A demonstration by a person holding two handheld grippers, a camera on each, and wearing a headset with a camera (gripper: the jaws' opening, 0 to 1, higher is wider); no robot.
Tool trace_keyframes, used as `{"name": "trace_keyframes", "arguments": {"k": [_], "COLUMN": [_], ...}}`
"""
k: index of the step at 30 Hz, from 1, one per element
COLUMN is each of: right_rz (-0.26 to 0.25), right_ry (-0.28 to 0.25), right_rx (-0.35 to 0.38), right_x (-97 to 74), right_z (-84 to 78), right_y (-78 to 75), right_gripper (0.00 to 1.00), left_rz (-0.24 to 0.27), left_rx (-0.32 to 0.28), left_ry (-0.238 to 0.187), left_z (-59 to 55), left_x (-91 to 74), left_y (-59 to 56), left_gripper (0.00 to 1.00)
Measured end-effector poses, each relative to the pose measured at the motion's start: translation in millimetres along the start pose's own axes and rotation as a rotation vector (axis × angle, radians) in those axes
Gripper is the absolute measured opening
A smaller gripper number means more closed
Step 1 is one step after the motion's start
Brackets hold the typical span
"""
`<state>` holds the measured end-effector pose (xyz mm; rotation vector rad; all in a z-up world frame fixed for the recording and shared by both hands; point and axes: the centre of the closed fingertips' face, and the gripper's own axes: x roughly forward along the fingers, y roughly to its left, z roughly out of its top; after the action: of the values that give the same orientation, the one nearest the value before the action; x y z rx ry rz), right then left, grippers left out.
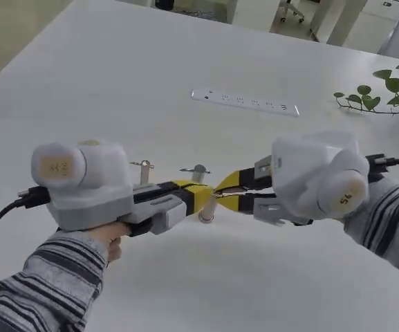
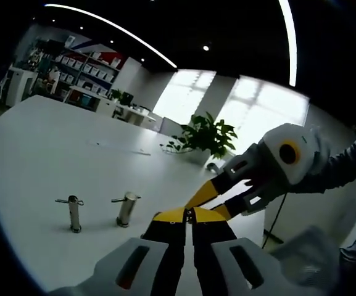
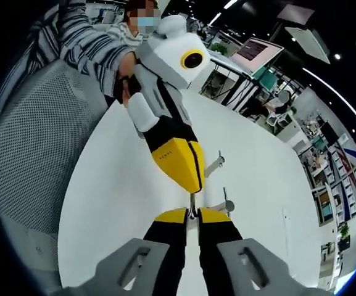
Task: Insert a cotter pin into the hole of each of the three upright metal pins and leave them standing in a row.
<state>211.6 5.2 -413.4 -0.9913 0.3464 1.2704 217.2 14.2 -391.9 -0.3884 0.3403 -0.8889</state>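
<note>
On the white counter (image 1: 185, 62) we find the left hand-held gripper (image 1: 208, 196) and right hand-held gripper (image 1: 223, 194) meeting tip to tip over one upright silver metal pin (image 1: 205, 216). A second pin (image 2: 74, 214) and third pin (image 2: 126, 209) stand near. Both sets of jaws pinch one thin metal cotter pin (image 3: 192, 205).

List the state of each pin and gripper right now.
left gripper: shut, tip meeting the right's
right gripper: shut on a cotter pin
left metal pin: upright, cotter pin through it
middle metal pin: upright, cotter pin through it
third metal pin: under the gripper tips, mostly hidden
</note>
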Motion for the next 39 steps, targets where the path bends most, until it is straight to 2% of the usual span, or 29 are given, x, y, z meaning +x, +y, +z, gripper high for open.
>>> {"name": "trace_keyframes", "arguments": {"k": [7, 14, 21, 27, 31, 39], "right_rz": [0.031, 0.073, 0.086, 0.067, 0.057, 0.042], "right_ry": [-0.03, -0.041, -0.029, -0.009, 0.002, 0.034], "right_rx": [0.112, 0.154, 0.148, 0.137, 0.114, 0.07], "right_x": [-3.4, -5.7, -8.6, -10.3, -11.2, -10.6], "right_z": [-3.2, -4.0, -5.6, -8.2, -8.7, -12.7], "right_y": [2.7, 10.6, 16.4, 14.1, 14.1, 12.3], "right_gripper": [0.0, 0.0, 0.0, 0.0, 0.0, 0.0], "left_rz": [-0.028, -0.069, -0.083, -0.063, -0.056, -0.043], "left_rx": [0.055, 0.103, 0.096, 0.111, 0.114, 0.123], "left_ry": [0.015, 0.048, 0.07, 0.095, 0.091, 0.113], "left_z": [-0.6, -4.9, -9.0, -13.5, -12.9, -17.6], "left_x": [1.1, 1.0, 1.1, 2.1, 2.7, 3.7], "left_y": [-5.2, -11.7, -14.3, -11.2, -10.9, -9.5], "left_gripper": [0.0, 0.0, 0.0, 0.0, 0.01, 0.04]}}
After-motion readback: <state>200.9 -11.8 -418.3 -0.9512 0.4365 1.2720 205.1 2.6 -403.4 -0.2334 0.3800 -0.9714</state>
